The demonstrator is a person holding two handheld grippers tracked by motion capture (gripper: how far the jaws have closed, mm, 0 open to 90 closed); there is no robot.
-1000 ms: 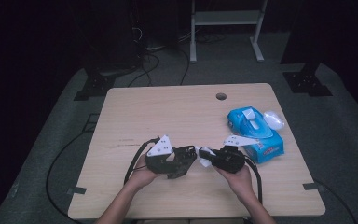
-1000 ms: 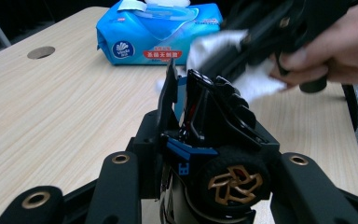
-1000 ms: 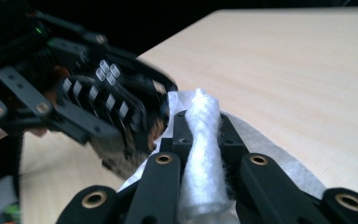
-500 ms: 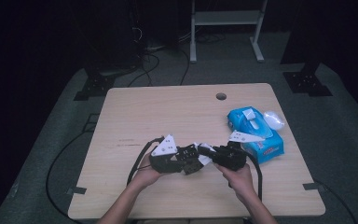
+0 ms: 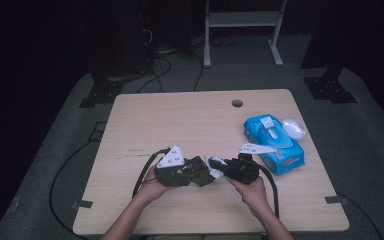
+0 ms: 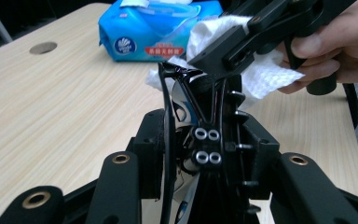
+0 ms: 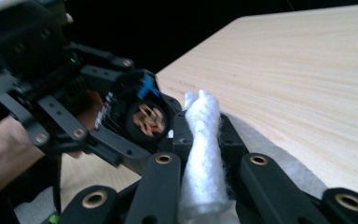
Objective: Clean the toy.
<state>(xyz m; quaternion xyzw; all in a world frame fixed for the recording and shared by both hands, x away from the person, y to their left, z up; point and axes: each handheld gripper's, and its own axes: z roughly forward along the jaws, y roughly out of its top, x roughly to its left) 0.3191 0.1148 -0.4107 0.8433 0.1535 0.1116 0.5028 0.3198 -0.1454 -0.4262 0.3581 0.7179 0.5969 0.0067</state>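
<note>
Just left of the blue wipe pack (image 5: 274,143), near the table's (image 5: 190,120) front edge, the right gripper (image 5: 219,165) pinches a white wipe (image 7: 201,140) bunched between its jaws. The wipe presses against a small black object (image 6: 196,116) that the left gripper (image 5: 206,172) clamps, both grippers meeting tip to tip.

A crumpled white wipe (image 7: 204,154) presses against a small black part (image 6: 200,116), left of the blue pack (image 5: 274,142).
</note>
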